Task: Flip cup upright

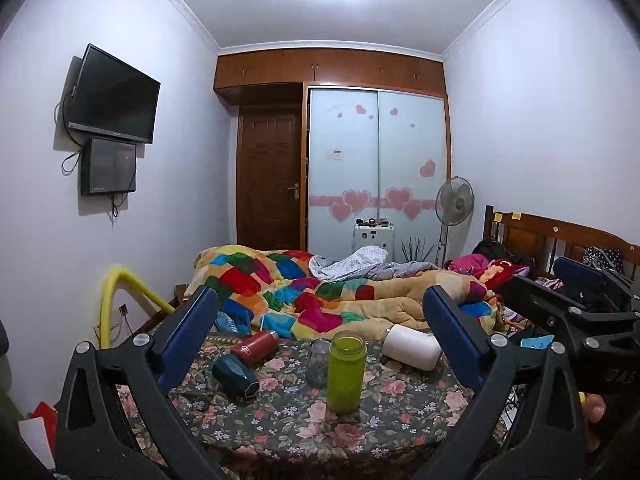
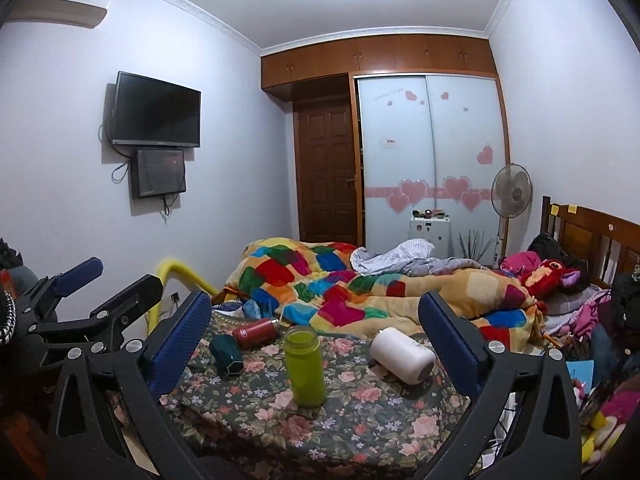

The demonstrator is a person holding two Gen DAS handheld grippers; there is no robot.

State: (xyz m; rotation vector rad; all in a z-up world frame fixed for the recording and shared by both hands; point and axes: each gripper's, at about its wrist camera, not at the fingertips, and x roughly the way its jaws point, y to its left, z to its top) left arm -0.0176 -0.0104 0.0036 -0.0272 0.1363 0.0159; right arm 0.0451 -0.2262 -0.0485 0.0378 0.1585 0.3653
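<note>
On the floral tablecloth [image 1: 360, 412] a white cup [image 1: 412, 346] lies on its side at the right, also in the right wrist view [image 2: 402, 354]. A dark teal cup [image 1: 235, 374] [image 2: 226, 354] and a red bottle [image 1: 256, 346] [image 2: 256, 332] lie on their sides at the left. A green bottle [image 1: 346, 372] [image 2: 305, 366] and a clear glass jar [image 1: 319, 362] stand upright in the middle. My left gripper [image 1: 320, 340] is open and empty, held back from the table. My right gripper [image 2: 316, 344] is open and empty too; it shows at the right of the left wrist view [image 1: 576, 284].
A bed with a patchwork quilt [image 1: 304, 292] lies just behind the table. A yellow padded rail [image 1: 116, 292] stands at the left. A wooden headboard [image 1: 560, 240], clothes and toys [image 2: 560, 280] crowd the right side. A fan [image 1: 454, 202] stands by the wardrobe.
</note>
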